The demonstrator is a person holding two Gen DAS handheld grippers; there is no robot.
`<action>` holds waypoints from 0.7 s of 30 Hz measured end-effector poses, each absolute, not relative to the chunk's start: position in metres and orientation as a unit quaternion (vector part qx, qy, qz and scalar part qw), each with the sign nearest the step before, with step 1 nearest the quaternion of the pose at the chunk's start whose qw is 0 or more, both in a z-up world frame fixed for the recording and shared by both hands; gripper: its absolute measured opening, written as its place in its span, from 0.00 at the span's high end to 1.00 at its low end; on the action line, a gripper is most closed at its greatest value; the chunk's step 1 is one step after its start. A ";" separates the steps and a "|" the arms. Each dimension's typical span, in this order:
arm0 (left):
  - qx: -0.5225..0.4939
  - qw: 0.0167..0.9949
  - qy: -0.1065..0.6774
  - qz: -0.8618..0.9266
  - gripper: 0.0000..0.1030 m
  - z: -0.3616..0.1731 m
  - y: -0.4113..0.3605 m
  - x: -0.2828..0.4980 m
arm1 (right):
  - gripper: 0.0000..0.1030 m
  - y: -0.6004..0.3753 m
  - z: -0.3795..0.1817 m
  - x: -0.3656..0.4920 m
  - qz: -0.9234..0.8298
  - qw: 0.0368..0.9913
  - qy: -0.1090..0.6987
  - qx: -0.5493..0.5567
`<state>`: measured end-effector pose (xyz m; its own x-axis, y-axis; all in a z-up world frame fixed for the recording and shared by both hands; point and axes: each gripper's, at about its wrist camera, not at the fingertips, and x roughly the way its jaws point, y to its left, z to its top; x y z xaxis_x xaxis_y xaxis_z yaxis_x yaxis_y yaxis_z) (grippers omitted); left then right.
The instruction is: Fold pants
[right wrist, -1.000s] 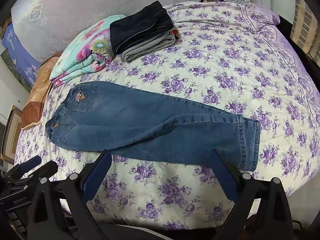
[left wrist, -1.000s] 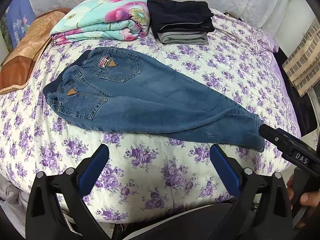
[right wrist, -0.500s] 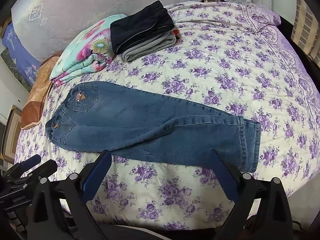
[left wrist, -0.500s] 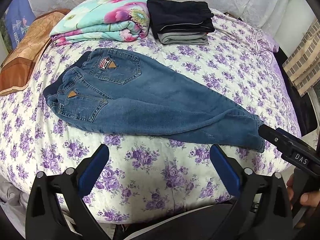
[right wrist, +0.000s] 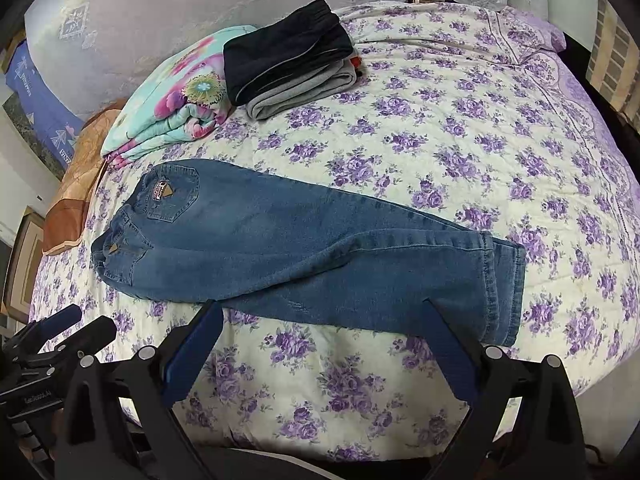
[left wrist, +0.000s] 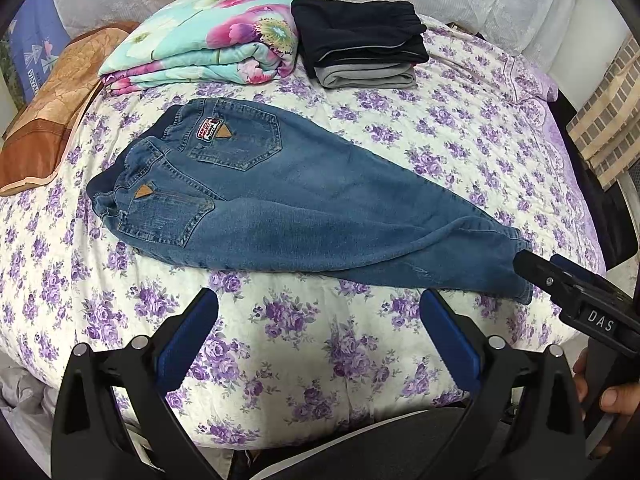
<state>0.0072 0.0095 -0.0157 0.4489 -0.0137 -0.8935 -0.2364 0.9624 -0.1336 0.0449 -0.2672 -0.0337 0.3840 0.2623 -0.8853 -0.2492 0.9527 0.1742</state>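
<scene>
Jeans (left wrist: 304,208) lying flat mid-bed, back pockets up, legs together, waistband toward 9 o'clock, cuffs toward 4 in left wrist view. Floral bedspread (left wrist: 460,136) underneath. Left claw (left wrist: 318,334) wide open, hovering off near edge of bed, touching nothing. Right claw (right wrist: 320,344) also spread open, empty, right above lower leg hem. Folded blanket (left wrist: 208,40) and dark folded clothes (left wrist: 360,40) at 12, apart from jeans.

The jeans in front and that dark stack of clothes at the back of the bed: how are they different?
The jeans are blue denim, lying stretched out full length, one leg over the other. The dark stack is navy and grey, already folded into a compact pile. The jeans lie near the bed's front edge; the dark stack sits far back beside a floral blanket. Both rest on the purple-flowered bedspread.
</scene>
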 end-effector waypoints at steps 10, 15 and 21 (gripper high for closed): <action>-0.121 0.842 0.520 0.072 0.05 -0.016 0.006 0.010 | 0.04 -0.263 -0.035 0.044 0.162 0.830 0.534 0.003; -0.123 0.840 0.524 0.065 0.05 -0.017 0.004 0.012 | 0.04 -0.264 -0.038 0.046 0.164 0.824 0.542 0.009; -0.120 0.837 0.529 0.074 0.05 -0.020 0.006 0.014 | 0.04 -0.262 -0.042 0.049 0.162 0.821 0.548 0.011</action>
<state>0.0141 0.0056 -0.0204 0.4289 -0.0039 -0.9034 -0.2504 0.9603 -0.1230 0.0486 -0.2618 -0.0418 0.3468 0.2771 -0.8961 -0.2538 0.9474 0.1948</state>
